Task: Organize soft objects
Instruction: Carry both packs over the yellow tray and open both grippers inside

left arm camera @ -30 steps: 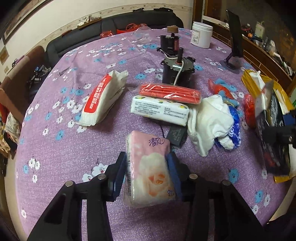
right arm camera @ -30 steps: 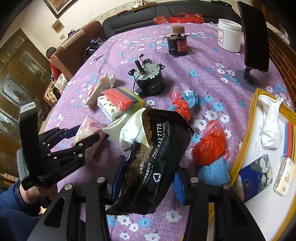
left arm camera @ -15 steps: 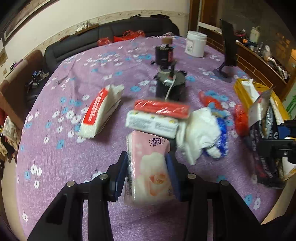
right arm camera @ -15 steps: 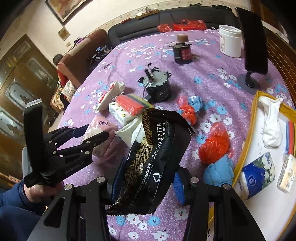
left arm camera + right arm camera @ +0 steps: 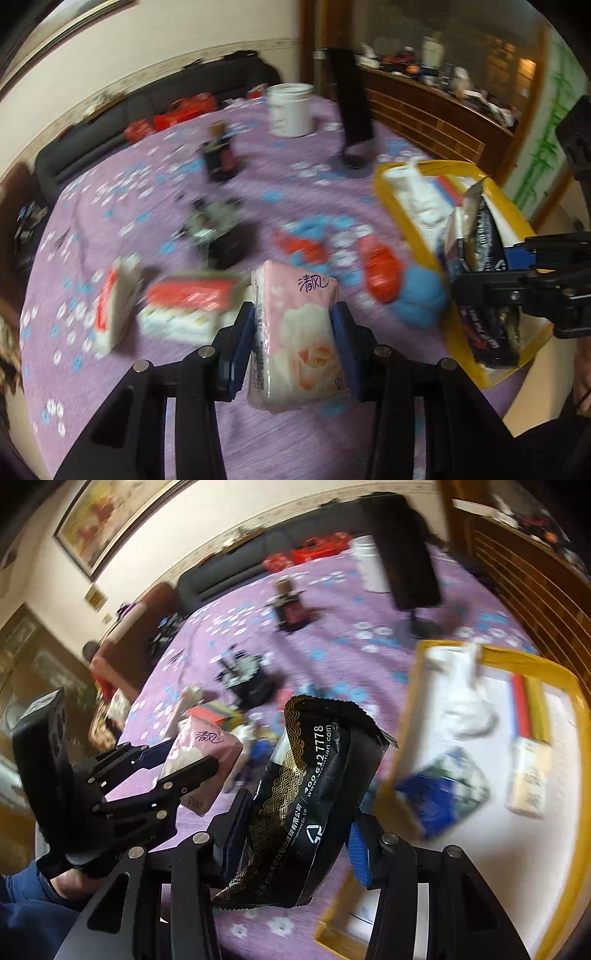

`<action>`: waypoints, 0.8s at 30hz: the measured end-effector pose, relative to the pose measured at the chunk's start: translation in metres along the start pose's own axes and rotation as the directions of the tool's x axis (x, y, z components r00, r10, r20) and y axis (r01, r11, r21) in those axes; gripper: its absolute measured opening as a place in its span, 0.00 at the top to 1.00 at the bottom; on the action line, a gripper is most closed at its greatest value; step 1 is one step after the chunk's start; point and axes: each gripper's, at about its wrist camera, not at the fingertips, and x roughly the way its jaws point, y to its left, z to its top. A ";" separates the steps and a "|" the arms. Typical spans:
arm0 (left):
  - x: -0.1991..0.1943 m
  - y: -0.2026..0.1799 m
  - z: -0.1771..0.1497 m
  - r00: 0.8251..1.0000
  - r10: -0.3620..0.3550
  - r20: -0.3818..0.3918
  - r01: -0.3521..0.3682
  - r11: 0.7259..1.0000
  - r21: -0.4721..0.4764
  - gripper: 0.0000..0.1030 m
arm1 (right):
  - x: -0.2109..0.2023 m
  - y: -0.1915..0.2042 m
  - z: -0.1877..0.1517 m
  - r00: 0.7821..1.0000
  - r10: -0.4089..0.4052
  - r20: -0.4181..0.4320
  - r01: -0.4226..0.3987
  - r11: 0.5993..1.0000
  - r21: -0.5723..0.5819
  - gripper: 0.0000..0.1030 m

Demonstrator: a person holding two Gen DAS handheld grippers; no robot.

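Both loads have been lifted off the tabletop (image 5: 122, 398) and swung trayward: pink tissue pack (image 5: 299, 332) pinched in left gripper (image 5: 295, 343) jaws, black pouch (image 5: 310, 805) pinched in right gripper (image 5: 295, 830) jaws, yellow tray (image 5: 576, 812) just right of them.

The near strip of the purple flowered surface (image 5: 110, 369) lies bare and open to a tool. Farther in, stacked red and white tissue packs (image 5: 184, 306), a black motor (image 5: 221, 229), and red and blue soft bundles (image 5: 380, 273) crowd the middle. The yellow-rimmed white tray (image 5: 413, 701) has bare floor at its near end; a white cloth (image 5: 461, 686) and packets fill its far part.
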 end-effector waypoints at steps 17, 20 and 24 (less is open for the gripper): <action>0.053 -0.159 0.028 0.955 -0.272 -0.122 0.295 0.917 0.268 0.60 | -0.050 -0.126 -0.042 0.964 -0.262 -0.055 0.264 0.903 0.337 0.49; 0.061 -0.175 0.025 0.949 -0.279 -0.143 0.311 0.902 0.299 0.60 | -0.046 -0.134 -0.047 0.962 -0.263 -0.072 0.271 0.899 0.344 0.45; 0.065 -0.182 0.021 0.948 -0.277 -0.158 0.314 0.896 0.315 0.60 | -0.044 -0.137 -0.051 0.962 -0.261 -0.086 0.274 0.897 0.346 0.36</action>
